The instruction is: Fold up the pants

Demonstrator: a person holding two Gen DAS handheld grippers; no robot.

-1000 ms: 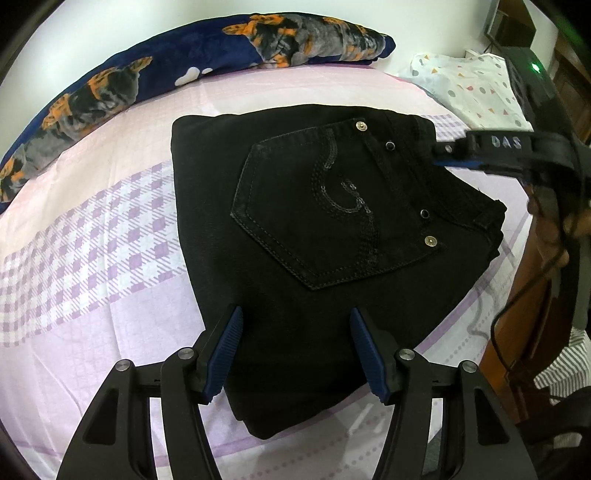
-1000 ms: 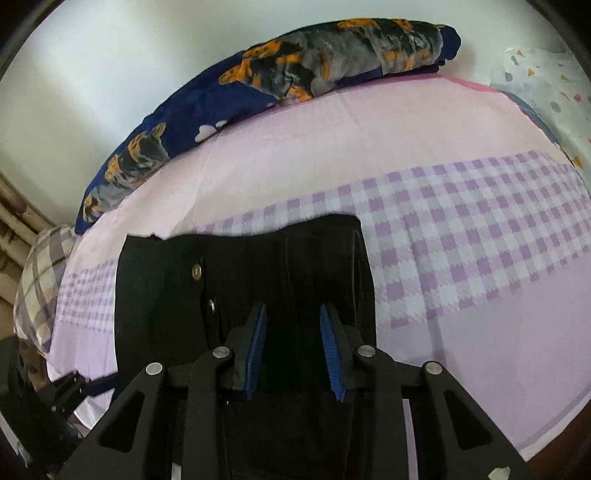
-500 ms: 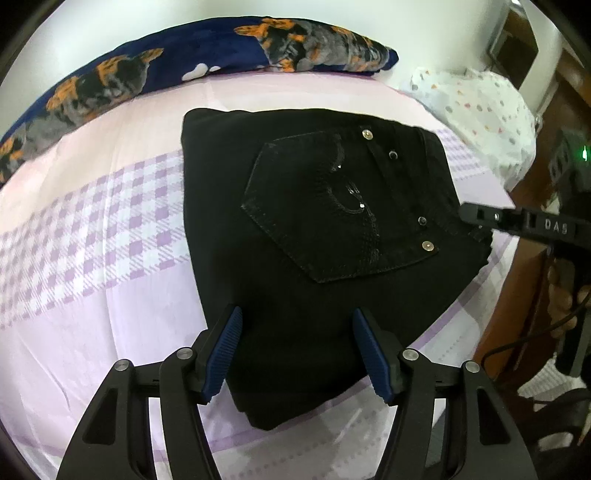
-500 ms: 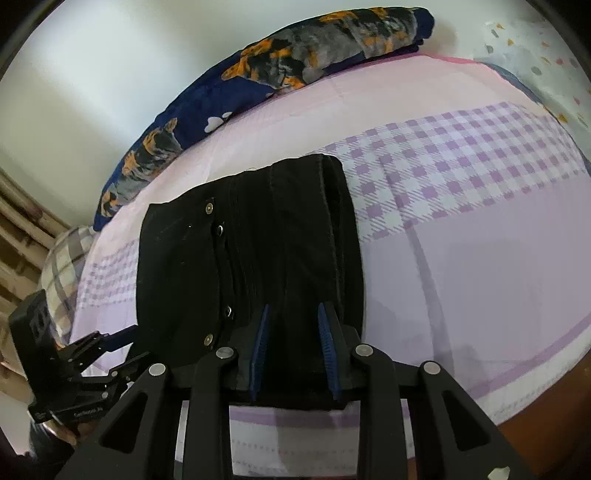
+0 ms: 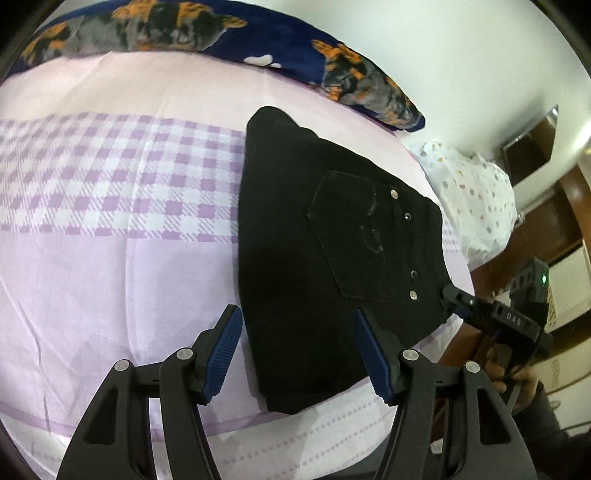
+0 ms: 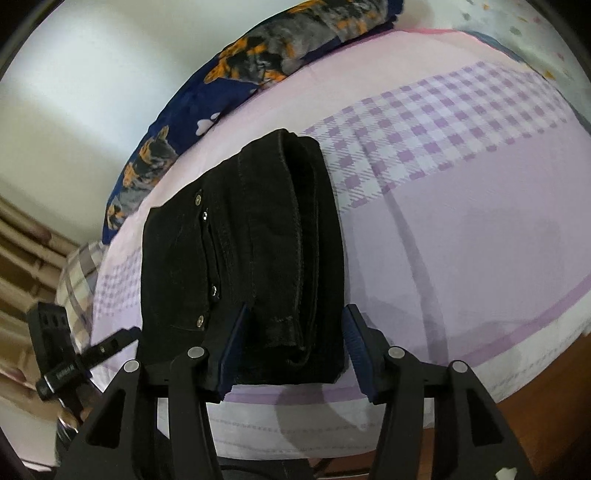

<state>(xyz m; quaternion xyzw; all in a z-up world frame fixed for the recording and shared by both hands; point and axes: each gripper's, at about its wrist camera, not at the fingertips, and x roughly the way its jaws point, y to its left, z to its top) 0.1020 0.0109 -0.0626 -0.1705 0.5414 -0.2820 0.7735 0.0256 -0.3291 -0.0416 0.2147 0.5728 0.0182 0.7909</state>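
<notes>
The black pants (image 5: 332,240) lie folded in a compact stack on the pink and purple checked bed sheet (image 5: 110,192), back pocket up. My left gripper (image 5: 297,352) is open and empty, hovering over the near corner of the stack. In the right wrist view the pants (image 6: 258,251) show their stacked folded edges. My right gripper (image 6: 291,350) is open and empty, its fingers straddling the near end of the stack. The right gripper also shows in the left wrist view (image 5: 491,314) at the stack's right edge.
A dark blue blanket with orange dog prints (image 5: 221,33) lies along the far side of the bed. A white dotted pillow (image 5: 476,199) sits at the right. The bed's front edge (image 6: 406,421) is close below the grippers. A wooden frame (image 6: 535,424) lies beyond.
My right gripper has opened and let go of the pants' edge, pulling back toward the bed's edge. My left gripper has drawn back and swung left, staying open.
</notes>
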